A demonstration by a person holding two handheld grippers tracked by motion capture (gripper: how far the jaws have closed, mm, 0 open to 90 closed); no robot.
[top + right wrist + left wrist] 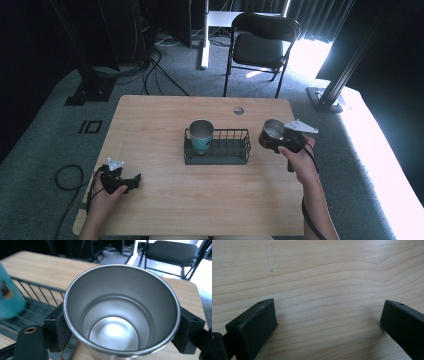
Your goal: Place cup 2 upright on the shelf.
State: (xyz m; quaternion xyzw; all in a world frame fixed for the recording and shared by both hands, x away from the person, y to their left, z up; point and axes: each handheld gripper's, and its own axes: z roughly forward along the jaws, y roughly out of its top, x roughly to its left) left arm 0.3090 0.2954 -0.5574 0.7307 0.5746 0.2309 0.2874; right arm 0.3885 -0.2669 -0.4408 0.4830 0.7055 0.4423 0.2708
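One metal cup (121, 315) sits squeezed between the right gripper (122, 332) jaws — just right of the wire basket (235, 150). Far off, the left gripper (327, 325) rests apart on the table (165, 200).

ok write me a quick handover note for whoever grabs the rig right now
Right gripper: shut on a steel cup, held right of the wire basket, not in it yet.
Left gripper: open, holding nothing, low over the table at front left.
Done: a teal cup stands in the basket's left end.
Left: probably set the steel cup in the free right part of the basket, then let go.
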